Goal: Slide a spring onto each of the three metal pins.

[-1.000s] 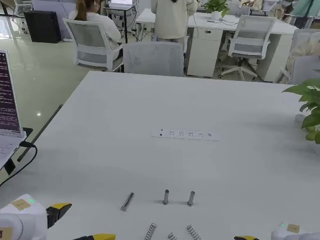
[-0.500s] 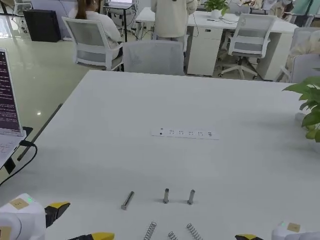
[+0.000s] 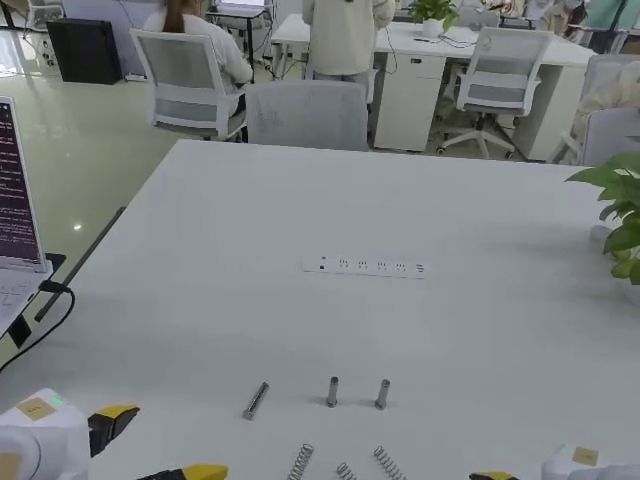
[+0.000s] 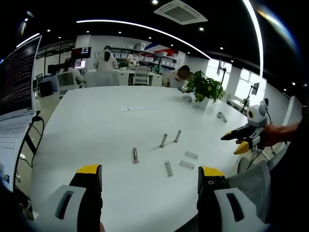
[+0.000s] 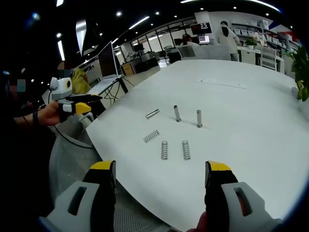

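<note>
Both grippers hovered at the near edge of the white workbench (image 3: 300,220), seemingly poised before a first pick. The left gripper (image 4: 149,174) had its jaws spread wide with nothing between them, and the right gripper (image 5: 161,169) gaped just as empty. The springs (image 5: 164,149) lay loose in a row just in front of the metal pins (image 5: 177,113), probably laid out for easy reach. Two pins stood upright near each other; the third pin (image 3: 255,400) lay on its side to their left. The springs looked like short bare silver coils, none yet on a pin
</note>
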Demonstrator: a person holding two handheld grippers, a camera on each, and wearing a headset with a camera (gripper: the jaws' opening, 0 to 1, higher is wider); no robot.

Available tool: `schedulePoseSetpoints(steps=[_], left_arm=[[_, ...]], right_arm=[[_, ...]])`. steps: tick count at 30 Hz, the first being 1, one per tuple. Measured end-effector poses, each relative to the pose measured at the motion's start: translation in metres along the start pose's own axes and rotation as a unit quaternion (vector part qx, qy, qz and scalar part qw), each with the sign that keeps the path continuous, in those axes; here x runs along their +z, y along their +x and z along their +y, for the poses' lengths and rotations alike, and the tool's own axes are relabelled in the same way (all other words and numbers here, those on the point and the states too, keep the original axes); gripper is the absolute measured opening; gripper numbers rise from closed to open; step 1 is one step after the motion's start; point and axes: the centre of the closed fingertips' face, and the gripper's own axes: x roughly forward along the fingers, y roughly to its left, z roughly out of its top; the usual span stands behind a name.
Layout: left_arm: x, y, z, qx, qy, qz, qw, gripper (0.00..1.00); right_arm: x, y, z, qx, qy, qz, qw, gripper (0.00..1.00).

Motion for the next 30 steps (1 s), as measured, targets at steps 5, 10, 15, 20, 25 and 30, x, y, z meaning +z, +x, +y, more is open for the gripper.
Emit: schedulePoseSetpoints(steps=[5,10,15,20,25,30], left_arm=[[0.0003,0.0,0.0015,0.0,-0.001,0.0,1.0,0.78],[-0.0003,0.0001,0.0016,0.0,-0.003,-0.001,1.0,0.77],[-0.0018,0.0012,0.0014,0.0,-0.004,0.002,1.0,0.77],[-0.003,0.0025,0.0027,0.0,-0.006,0.002,1.0,0.77],[-0.0027,0.0034,0.0023,-0.001,-0.007,0.003,1.0,0.76],[-0.0034,0.0046,0.004,-0.001,-0.007,0.003,1.0,0.76]], right_arm=[[0.0003,0.0011,0.0009,0.001,0.0,0.0,1.0,0.74],[-0.0005,0.0018,0.0021,0.002,-0.001,0.002,1.0,0.74],[-0.0015,0.0021,0.0017,0.002,-0.001,0.004,1.0,0.73],[-0.002,0.0031,0.0017,0.002,-0.001,0.005,1.0,0.73],[-0.0021,0.0046,0.0032,0.003,-0.002,0.006,1.0,0.73],[-0.0017,0.0063,0.0049,0.004,-0.003,0.007,1.0,0.72]])
